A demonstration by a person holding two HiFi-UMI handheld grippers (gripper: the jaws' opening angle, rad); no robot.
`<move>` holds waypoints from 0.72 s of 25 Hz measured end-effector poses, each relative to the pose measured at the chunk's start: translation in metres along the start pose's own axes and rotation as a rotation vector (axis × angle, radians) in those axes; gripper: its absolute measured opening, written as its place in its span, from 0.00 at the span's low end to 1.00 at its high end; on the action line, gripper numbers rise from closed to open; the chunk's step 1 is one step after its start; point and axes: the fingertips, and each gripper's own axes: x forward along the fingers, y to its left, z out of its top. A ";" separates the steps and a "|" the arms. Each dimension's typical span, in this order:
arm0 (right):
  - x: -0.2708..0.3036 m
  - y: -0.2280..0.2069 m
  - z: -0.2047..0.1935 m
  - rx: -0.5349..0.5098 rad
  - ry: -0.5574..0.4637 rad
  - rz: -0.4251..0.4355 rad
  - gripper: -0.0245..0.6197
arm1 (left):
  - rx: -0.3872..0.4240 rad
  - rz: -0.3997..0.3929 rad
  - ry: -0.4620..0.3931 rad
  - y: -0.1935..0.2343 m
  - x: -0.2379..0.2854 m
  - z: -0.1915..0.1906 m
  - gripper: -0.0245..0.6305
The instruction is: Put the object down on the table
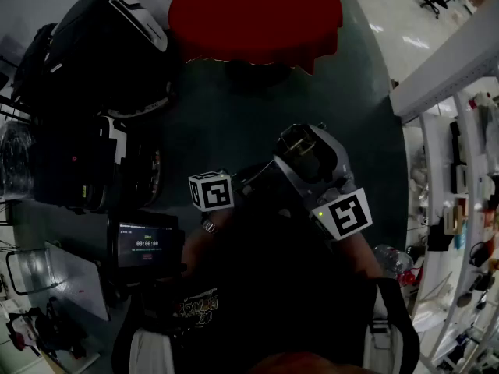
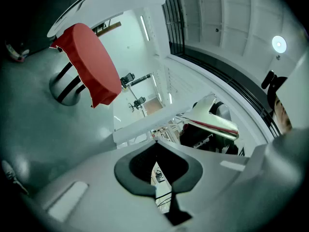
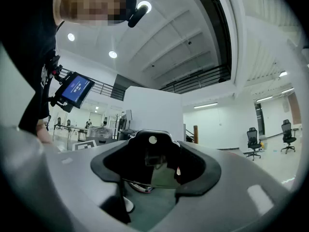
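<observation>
The round table with a red cloth stands far ahead of me on the grey floor, and it shows again at the upper left of the left gripper view. Both grippers are held close to my body, well short of the table. My left gripper is shut, its grey jaws meeting along a seam with nothing between them; its marker cube is in the head view. My right gripper points upward with its jaws wide apart. Only dim floor and an unclear small shape appear in its gap. I see no object held.
Black bags and cases are piled at the left, with a small lit screen below them. White shelf racks line the right side. Office chairs stand across the hall, and a person's dark sleeve fills the right gripper view's left edge.
</observation>
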 end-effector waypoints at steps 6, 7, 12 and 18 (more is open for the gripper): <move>0.000 0.000 -0.001 0.003 0.007 0.002 0.50 | -0.005 -0.013 -0.008 -0.004 0.001 0.002 0.06; 0.000 0.001 -0.001 0.002 0.008 0.001 0.50 | -0.007 -0.013 -0.007 -0.004 0.001 0.001 0.06; -0.002 -0.005 -0.003 0.008 0.011 -0.007 0.50 | -0.008 -0.009 0.002 0.000 0.006 -0.001 0.06; -0.007 -0.014 -0.005 0.036 -0.003 -0.017 0.50 | -0.009 -0.006 0.018 0.002 0.015 -0.003 0.06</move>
